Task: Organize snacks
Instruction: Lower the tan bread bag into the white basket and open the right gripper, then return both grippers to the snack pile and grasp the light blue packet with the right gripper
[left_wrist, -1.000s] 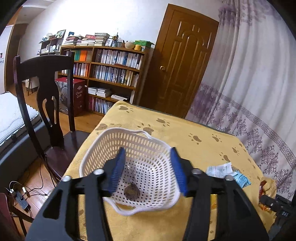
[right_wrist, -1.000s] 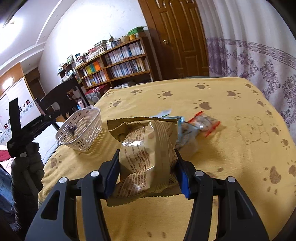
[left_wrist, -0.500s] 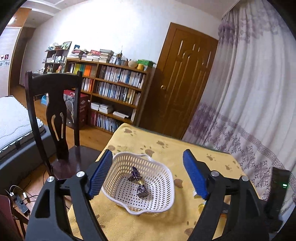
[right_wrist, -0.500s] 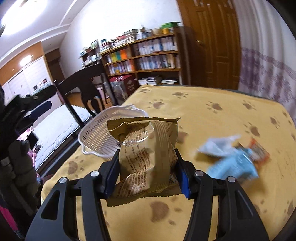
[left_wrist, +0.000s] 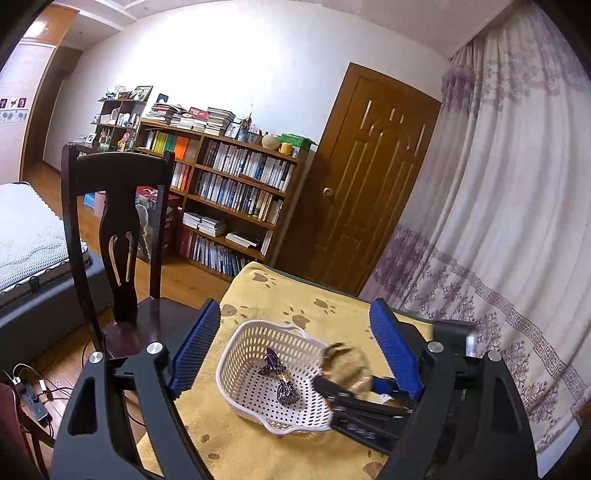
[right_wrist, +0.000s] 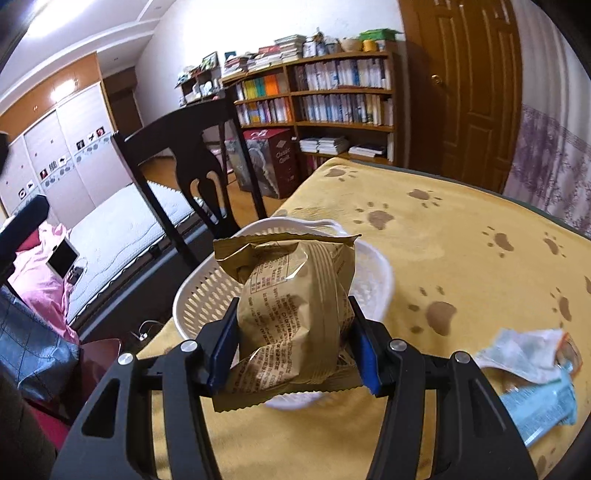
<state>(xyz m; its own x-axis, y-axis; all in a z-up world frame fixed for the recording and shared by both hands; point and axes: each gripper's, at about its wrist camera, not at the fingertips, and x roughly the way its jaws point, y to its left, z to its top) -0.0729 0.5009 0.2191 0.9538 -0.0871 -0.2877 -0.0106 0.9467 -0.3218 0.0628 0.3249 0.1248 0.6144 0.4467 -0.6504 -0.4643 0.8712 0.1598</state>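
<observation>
**Snack bag held over the basket**

My right gripper (right_wrist: 293, 345) is clamped on the tan bag (right_wrist: 295, 310), mid-frame in the right view, held upright just in front of and partly over the white basket (right_wrist: 380, 280). Two purple candies (left_wrist: 280, 380) lie in the basket, lower centre of the left view. My left gripper (left_wrist: 291, 354) hangs above it, blue pads spread wide and holding nothing. More packets (right_wrist: 532, 376) sit on the yellow cloth (right_wrist: 443, 236) at lower right — a dark chair (right_wrist: 184, 162) stands at the table's left edge.
</observation>
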